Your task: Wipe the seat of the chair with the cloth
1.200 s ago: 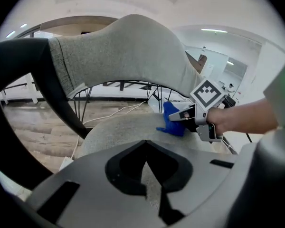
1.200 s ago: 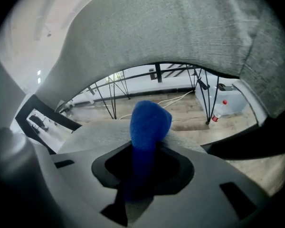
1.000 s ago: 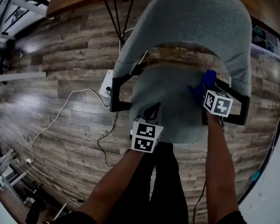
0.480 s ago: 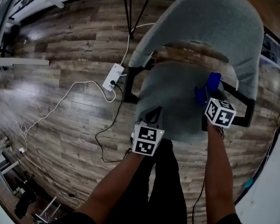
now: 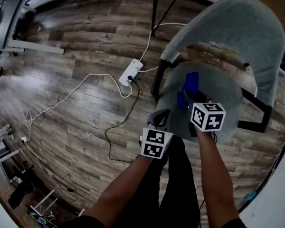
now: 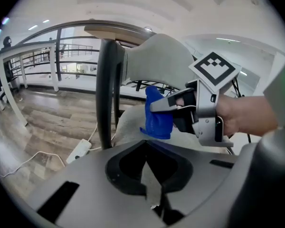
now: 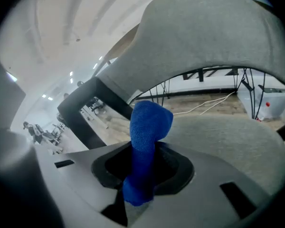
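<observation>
Over the chair seat (image 5: 223, 103), right gripper (image 5: 186, 99) is clamped on the blue cloth (image 5: 190, 85) — the wad bulges past the jaw tips and a tail hangs below. Versus a second ago, the cloth has crossed from the seat's right edge, by the armrest (image 5: 256, 109), to left of centre. That reads as one stroke across the seat. Idle side: left gripper (image 5: 160, 120) sits at the seat's front-left edge, jaws closed together on nothing, same spot as before — parked. No view confirms the cloth is pressed into the fabric rather than skimming it. Judgement: wiping is under way, with the front and back of the seat likely still to cover.
</observation>
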Demonstrator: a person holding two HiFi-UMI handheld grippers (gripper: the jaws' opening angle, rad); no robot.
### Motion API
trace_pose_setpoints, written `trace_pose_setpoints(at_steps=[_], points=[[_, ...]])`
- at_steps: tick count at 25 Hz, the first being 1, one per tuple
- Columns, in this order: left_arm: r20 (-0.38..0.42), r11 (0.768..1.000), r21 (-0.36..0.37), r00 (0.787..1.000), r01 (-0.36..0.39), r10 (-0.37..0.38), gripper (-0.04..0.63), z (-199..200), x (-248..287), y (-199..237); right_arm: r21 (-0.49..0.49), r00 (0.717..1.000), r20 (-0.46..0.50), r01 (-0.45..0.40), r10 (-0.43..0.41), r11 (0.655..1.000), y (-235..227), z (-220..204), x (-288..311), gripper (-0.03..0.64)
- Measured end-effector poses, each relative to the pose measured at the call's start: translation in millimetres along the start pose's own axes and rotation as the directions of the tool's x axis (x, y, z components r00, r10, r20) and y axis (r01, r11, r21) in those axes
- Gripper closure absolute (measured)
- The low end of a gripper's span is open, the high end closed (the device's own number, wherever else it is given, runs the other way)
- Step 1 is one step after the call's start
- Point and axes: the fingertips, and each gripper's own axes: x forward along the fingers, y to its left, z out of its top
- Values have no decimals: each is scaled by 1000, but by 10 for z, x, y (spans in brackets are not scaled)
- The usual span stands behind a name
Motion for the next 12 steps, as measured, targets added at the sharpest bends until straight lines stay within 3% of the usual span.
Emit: trace_pose_setpoints(at_steps=[6, 12], points=[[2, 999, -33, 999, -39, 40, 589, -109, -189, 223, 90, 989, -50, -134, 139, 987, 498, -192, 383, 508], [-9, 998, -32, 999, -46, 46, 588, -211, -201, 341, 126, 981, -116, -138, 152, 982, 463, -454, 589, 508]])
